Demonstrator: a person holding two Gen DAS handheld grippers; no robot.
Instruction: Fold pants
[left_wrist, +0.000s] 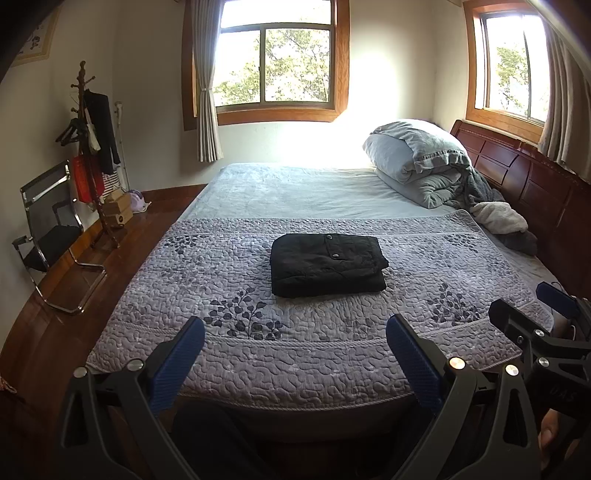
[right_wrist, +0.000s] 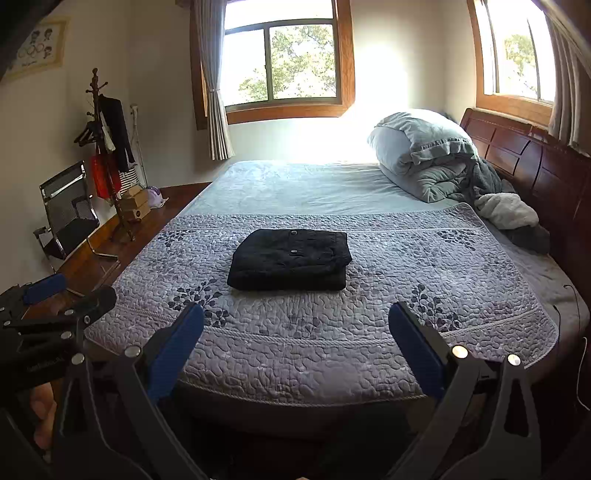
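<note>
The pants (left_wrist: 327, 264) lie folded into a compact black rectangle on the quilt (left_wrist: 332, 354), near the middle of the bed (left_wrist: 295, 192). 2 buttons face up on the pants. The left claw (left_wrist: 295, 354) is wide open and empty, well short of the pants above the quilt's near edge. The right claw (right_wrist: 295, 345) is likewise wide open, empty, and apart from the pants. Folded bedding (left_wrist: 417, 158) sits beyond the pants, beside the headboard (left_wrist: 517, 173).

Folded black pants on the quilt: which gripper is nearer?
Roughly equal; cannot tell. The left gripper sits slightly left of the folded black pants, the right gripper slightly right of them. Both hang open at the bed's near edge, touching nothing.
</note>
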